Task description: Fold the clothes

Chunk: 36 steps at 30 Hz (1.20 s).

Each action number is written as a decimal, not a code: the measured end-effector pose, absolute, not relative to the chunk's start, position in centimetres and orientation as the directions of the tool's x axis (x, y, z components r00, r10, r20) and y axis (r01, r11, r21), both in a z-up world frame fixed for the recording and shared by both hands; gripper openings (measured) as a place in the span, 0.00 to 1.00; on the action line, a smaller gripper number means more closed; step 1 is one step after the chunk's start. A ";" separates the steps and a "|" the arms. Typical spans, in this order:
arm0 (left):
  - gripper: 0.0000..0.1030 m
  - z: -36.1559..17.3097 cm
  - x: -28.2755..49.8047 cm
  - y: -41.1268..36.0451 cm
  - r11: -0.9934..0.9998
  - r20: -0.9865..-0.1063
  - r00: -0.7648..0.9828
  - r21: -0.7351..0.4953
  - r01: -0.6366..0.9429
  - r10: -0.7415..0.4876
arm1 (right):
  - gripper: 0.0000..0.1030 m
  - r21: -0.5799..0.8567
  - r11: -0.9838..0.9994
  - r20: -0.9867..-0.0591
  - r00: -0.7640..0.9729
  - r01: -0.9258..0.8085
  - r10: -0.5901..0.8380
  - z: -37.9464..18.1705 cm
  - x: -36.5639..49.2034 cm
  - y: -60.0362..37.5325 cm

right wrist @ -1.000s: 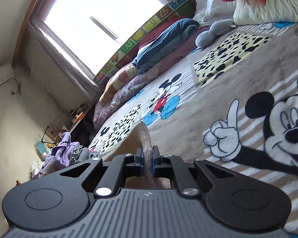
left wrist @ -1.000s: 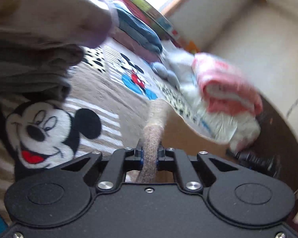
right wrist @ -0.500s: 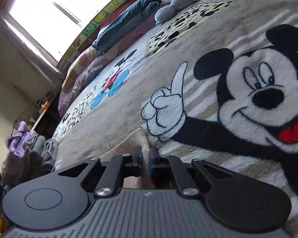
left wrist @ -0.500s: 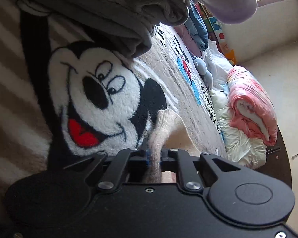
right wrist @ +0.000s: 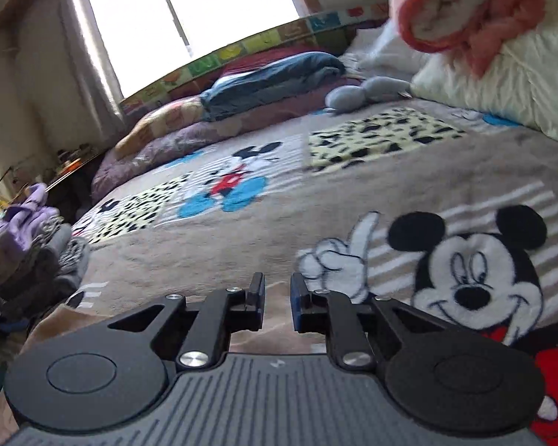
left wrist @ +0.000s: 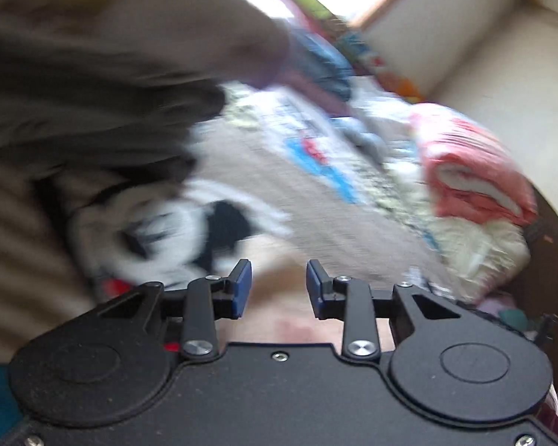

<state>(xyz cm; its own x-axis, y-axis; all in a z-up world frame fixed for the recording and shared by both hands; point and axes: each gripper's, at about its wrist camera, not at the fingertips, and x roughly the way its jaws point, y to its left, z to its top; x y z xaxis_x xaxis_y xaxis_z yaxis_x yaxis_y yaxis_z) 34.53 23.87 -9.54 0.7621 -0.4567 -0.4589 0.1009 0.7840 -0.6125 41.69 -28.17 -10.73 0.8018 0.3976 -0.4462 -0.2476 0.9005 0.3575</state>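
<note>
— Released since a second ago: the beige knit garment that was pinched in both claws. How are the claws seen?

— The left claw (left wrist: 278, 284) is opening, nothing gripped; pale cloth (left wrist: 279, 260), blurred, is seen just beyond its pads. The right claw (right wrist: 278, 299) is opening too, with nothing between its blue pads.

— Where is the clothing found?

— A beige garment (right wrist: 52, 321) lies on the Mickey Mouse blanket (right wrist: 353, 186) at eight o'clock of the right claw. A grey and purple clothes pile (right wrist: 26, 245) sits at nine o'clock.
</note>
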 end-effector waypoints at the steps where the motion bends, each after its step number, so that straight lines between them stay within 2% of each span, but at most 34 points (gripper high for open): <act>1: 0.29 -9.5 34.9 23.0 0.786 -0.448 0.760 -0.605 0.131 -0.471 | 0.17 0.347 0.892 -0.448 0.784 -0.291 0.430 -10.7 41.8 -27.0; 2: 0.29 -9.8 35.7 22.1 0.801 -0.464 0.755 -0.584 0.132 -0.463 | 0.15 0.344 0.883 -0.460 0.763 -0.319 0.454 -11.1 42.0 -26.1; 4: 0.26 -12.1 38.4 21.4 0.885 -0.614 0.716 -0.465 0.011 -0.331 | 0.16 0.331 0.888 -0.501 0.738 -0.320 0.452 -12.4 42.8 -24.7; 5: 0.06 -13.2 39.6 21.2 0.911 -0.673 0.689 -0.409 -0.044 -0.269 | 0.16 0.317 0.899 -0.527 0.732 -0.301 0.431 -13.6 43.3 -24.6; 6: 0.06 -13.8 40.0 22.2 0.880 -0.664 0.688 -0.468 -0.078 -0.292 | 0.14 0.317 0.907 -0.548 0.727 -0.277 0.413 -14.9 43.7 -24.9; 8: 0.06 -15.0 40.7 24.2 0.808 -0.643 0.689 -0.572 -0.141 -0.334 | 0.00 0.385 0.891 -0.533 0.729 -0.242 0.429 -15.7 43.9 -26.0; 12: 0.04 -14.3 39.7 24.9 0.801 -0.618 0.718 -0.582 -0.143 -0.321 | 0.00 0.487 0.852 -0.507 0.734 -0.189 0.453 -16.9 44.1 -27.8; 14: 0.07 -13.1 38.4 24.8 0.811 -0.595 0.752 -0.567 -0.145 -0.282 | 0.00 0.504 0.844 -0.500 0.735 -0.184 0.459 -17.0 44.0 -28.0; 16: 0.07 -12.3 37.5 23.6 0.821 -0.581 0.750 -0.563 -0.090 -0.316 | 0.00 0.510 0.841 -0.496 0.737 -0.181 0.459 -17.1 44.0 -28.0; 18: 0.15 -11.8 36.6 22.2 0.841 -0.586 0.736 -0.539 -0.043 -0.338 | 0.00 0.542 0.823 -0.498 0.725 -0.167 0.475 -17.3 44.4 -28.4; 19: 0.18 -11.6 36.3 21.6 0.878 -0.615 0.736 -0.475 -0.059 -0.283 | 0.00 0.564 0.811 -0.500 0.717 -0.156 0.486 -17.5 44.8 -28.8; 21: 0.18 -11.2 35.5 20.3 0.934 -0.655 0.735 -0.345 -0.087 -0.174 | 0.00 0.588 0.799 -0.523 0.693 -0.130 0.497 -17.2 45.5 -29.2; 22: 0.18 -10.1 34.3 19.5 0.943 -0.636 0.750 -0.328 -0.052 -0.179 | 0.00 0.555 0.821 -0.543 0.691 -0.131 0.477 -16.2 45.4 -28.9; 23: 0.22 -9.3 32.8 18.3 0.952 -0.620 0.761 -0.307 -0.012 -0.191 | 0.11 0.493 0.857 -0.552 0.708 -0.149 0.441 -14.8 44.7 -28.3; 26: 0.40 -7.0 28.3 14.4 0.964 -0.573 0.786 -0.241 0.109 -0.232 | 0.13 0.367 0.884 -0.515 0.729 -0.289 0.451 -11.2 40.5 -26.3; 30: 0.40 -7.7 22.7 7.8 0.936 -0.538 0.767 -0.232 0.265 -0.351 | 0.12 0.191 0.850 -0.471 0.714 -0.491 0.519 -9.4 30.6 -22.1; 32: 0.41 -8.9 21.1 4.7 0.928 -0.535 0.758 -0.208 0.310 -0.374 | 0.09 0.120 0.805 -0.489 0.671 -0.581 0.557 -10.4 26.1 -19.4; 33: 0.42 -9.9 21.7 3.2 0.927 -0.540 0.754 -0.192 0.322 -0.374 | 0.09 0.069 0.802 -0.522 0.664 -0.593 0.535 -11.6 24.6 -18.3; 35: 0.52 -11.9 22.2 0.5 0.941 -0.608 0.732 -0.079 0.330 -0.308 | 0.08 -0.011 0.824 -0.579 0.675 -0.567 0.457 -14.2 23.1 -17.4; 36: 0.51 -12.9 22.5 -0.8 0.942 -0.638 0.721 -0.022 0.335 -0.271 | 0.08 -0.028 0.839 -0.598 0.682 -0.543 0.421 -14.9 22.6 -17.3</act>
<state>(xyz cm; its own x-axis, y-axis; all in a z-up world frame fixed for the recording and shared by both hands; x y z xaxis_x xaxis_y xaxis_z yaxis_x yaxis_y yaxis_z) 22.45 -0.83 -12.87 0.7212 -0.2709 -0.6375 0.3346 0.9421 -0.0217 22.56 -17.35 -14.85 0.6820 0.4215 -0.5977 -0.5429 0.8394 -0.0275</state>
